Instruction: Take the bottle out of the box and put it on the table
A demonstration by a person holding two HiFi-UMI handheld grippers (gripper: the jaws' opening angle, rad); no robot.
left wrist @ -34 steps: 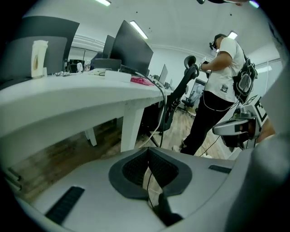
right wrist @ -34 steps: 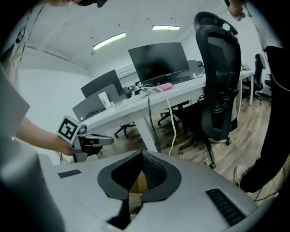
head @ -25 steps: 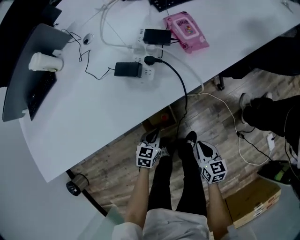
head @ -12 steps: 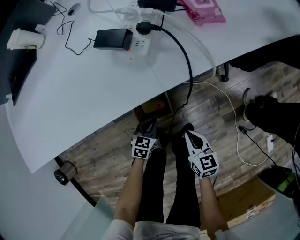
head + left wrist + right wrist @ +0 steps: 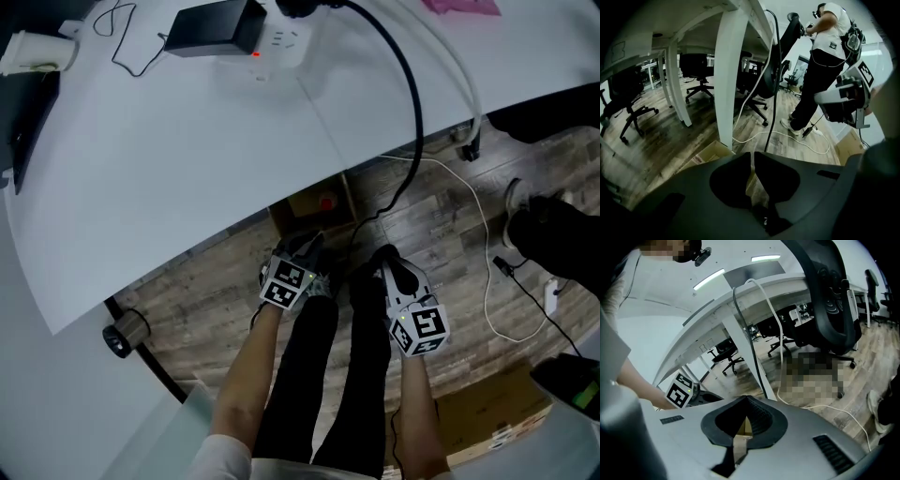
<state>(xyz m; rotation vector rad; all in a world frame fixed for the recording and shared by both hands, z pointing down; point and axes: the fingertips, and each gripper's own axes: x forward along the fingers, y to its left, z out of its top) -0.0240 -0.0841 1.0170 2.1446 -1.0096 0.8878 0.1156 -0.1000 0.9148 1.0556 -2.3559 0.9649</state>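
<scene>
A brown cardboard box (image 5: 312,208) stands on the wood floor, half under the white table (image 5: 187,178). No bottle shows in any view. My left gripper (image 5: 302,251) hangs just in front of the box; in the left gripper view its jaws (image 5: 753,157) are opening, with only a thin slit and nothing between them, and the box (image 5: 704,154) lies right below. My right gripper (image 5: 386,259) is beside it, a little further right. Its tips (image 5: 746,400) meet, shut on nothing, and cardboard shows through the gap behind them.
A white table leg (image 5: 729,75) stands just behind the box. A black cable (image 5: 412,122) hangs off the table and a white cable (image 5: 487,253) loops over the floor. A second carton (image 5: 497,427) lies at lower right. Office chairs (image 5: 698,70) and another person (image 5: 825,61) stand further off.
Both grippers have sunk below the table's edge towards the box on the floor. The table top has slid up and partly out of the head view.
</scene>
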